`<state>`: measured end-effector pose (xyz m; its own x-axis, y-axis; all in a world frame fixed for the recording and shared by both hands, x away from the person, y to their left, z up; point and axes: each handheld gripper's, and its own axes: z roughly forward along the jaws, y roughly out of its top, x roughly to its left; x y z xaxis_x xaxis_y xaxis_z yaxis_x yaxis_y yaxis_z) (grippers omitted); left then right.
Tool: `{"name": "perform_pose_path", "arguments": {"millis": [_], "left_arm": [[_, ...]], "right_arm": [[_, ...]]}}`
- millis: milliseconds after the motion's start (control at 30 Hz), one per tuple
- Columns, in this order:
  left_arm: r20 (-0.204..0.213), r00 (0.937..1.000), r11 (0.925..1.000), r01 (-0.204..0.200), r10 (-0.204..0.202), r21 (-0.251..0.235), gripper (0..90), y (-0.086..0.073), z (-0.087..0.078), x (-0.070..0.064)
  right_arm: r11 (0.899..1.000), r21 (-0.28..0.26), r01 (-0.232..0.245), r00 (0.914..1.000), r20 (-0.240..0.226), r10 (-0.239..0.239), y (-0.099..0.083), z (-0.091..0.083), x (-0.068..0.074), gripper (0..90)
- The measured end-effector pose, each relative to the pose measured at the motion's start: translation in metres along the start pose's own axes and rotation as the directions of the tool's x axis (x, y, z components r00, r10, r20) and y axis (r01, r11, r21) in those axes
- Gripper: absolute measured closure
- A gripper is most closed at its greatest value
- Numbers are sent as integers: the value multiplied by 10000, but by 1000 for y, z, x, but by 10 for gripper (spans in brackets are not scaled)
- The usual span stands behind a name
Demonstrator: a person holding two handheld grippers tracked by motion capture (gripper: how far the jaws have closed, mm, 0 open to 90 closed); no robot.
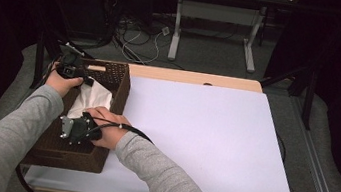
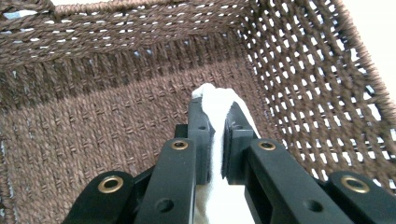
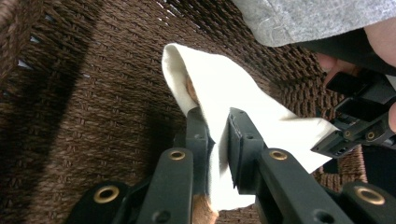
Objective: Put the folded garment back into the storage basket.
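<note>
At the counter's [image 1: 214,132] left edge, the white cloth [image 1: 91,99] lies inside the brown woven basket [image 1: 120,85]. The left tongs [image 2: 213,122] are clamped on one end of the cloth near the basket's far wall. The right tongs [image 3: 215,126] pinch its other end, nearer the person, cloth bunched between both jaws.

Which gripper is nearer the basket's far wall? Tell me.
Left. The left gripper holds the white cloth close to the basket's far wall; the right gripper grips the cloth farther back, mid-basket.
</note>
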<state>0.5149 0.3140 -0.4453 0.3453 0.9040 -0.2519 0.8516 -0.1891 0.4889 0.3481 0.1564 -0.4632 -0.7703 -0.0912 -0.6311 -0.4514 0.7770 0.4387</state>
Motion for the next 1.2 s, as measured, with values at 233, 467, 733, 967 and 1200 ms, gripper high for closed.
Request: {"name": "perform_pose_path", "arguments": {"millis": [233, 467, 733, 967, 1200], "left_arm": [[-56, 10000, 9999, 62, -61, 86, 846, -2, 4, 5], [-135, 9996, 9997, 249, -248, 50, 845, -4, 2, 12], [-693, 9976, 10000, 46, -43, 50, 771, -6, 4, 17], [-1090, 9940, 9990, 42, -90, -449, 567, -6, 1, 17], [-1435, 9892, 9953, -422, 294, -871, 432, -5, -4, 9]], "right_arm": [[10000, 61, 14, 9999, -147, -13, 3, 8, 1, 799], [10000, 43, 76, 9997, -214, -75, 8, 12, 1, 798], [9999, -100, -133, 9996, -232, 131, 10, 14, 0, 672], [9976, -335, -604, 9982, 0, 604, 5, -1, -5, 593], [9964, -290, -791, 9965, 247, 798, -6, -16, -8, 546]]}}
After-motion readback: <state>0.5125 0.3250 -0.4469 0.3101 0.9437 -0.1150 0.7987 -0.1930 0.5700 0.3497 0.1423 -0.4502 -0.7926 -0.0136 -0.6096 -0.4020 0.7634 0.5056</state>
